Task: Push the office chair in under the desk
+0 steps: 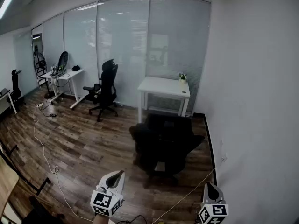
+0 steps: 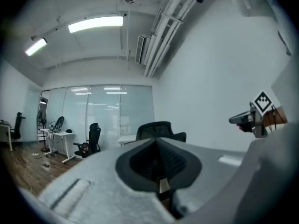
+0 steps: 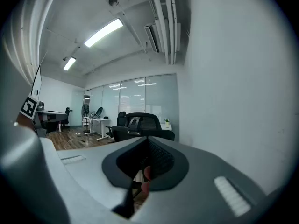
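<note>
Both grippers sit low in front of us, the left gripper (image 1: 118,175) and the right gripper (image 1: 210,186), each with its jaws pressed together and nothing between them. We judge this suits pushing rather than grasping, since a closed tip makes a blunt, firm point. Neither touches the office chair (image 1: 163,146), which stands pulled out on the wood floor (image 1: 84,143), just short of the white desk (image 1: 163,87) by the glass wall (image 1: 126,45). Its backrest (image 1: 167,127) faces us, so a push there should roll the seat under
</note>
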A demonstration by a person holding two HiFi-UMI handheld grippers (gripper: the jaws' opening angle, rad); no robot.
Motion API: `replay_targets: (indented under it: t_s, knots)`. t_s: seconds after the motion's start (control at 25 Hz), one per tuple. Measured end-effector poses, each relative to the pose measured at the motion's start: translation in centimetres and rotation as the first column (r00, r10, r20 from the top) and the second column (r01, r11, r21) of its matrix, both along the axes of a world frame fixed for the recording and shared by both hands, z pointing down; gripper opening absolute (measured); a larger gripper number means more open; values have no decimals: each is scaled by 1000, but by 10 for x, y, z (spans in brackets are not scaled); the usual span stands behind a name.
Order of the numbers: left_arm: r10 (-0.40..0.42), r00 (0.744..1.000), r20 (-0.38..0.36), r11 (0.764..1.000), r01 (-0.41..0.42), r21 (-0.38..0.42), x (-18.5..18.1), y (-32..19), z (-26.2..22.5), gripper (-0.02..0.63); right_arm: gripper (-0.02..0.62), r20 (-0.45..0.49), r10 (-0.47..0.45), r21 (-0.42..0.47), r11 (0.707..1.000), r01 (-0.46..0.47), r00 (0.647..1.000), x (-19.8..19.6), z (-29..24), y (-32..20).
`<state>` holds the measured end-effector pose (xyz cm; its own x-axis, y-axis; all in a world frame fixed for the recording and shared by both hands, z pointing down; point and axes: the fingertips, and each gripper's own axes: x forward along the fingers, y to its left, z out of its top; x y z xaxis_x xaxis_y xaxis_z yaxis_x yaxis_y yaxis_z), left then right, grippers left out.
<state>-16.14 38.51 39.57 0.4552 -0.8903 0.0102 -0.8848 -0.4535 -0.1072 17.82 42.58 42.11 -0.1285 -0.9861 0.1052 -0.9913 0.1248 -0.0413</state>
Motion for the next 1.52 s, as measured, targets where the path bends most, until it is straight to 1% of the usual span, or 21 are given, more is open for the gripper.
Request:
replay_targets:
  t_s: [0.2,0.4,0.6,1.16,1.24,1.36,1.44,1.52]
  knots:
    - [-4,1000,-20,1000,4,0,-1,5,0,-2,0,-36,-22,-5,1000,22,999,-2,4,3]
    - [5,1000,-9,1000,-5,-2,2,8,3,-2,0,-38,-18,-12,1000,17,999,-5,2,8]
    - [15,1000,5,1000,-15,0,6,11,6,-2,0,-44,-8,3,1000,8,999,-4,5,12]
    - [20,1000,14,1000,-20,-6,4,13,8,0,6,-64,-40,18,999,41,997,-18,1,12]
    - [19,1000,12,1000,-19,-11,2,12,8,27,9,-65,-50,20,999,51,997,-21,0,10]
    - [25,1000,15,1000,-25,-15,4,10,10,31,21,-70,-58,25,998,60,996,-23,0,8]
    - [31,999,16,999,-31,-18,5,9,11,44,52,-71,-71,21,997,73,995,-25,2,7]
    - [36,999,17,999,-36,-25,7,8,14,58,69,-72,-82,14,996,83,994,-26,4,6]
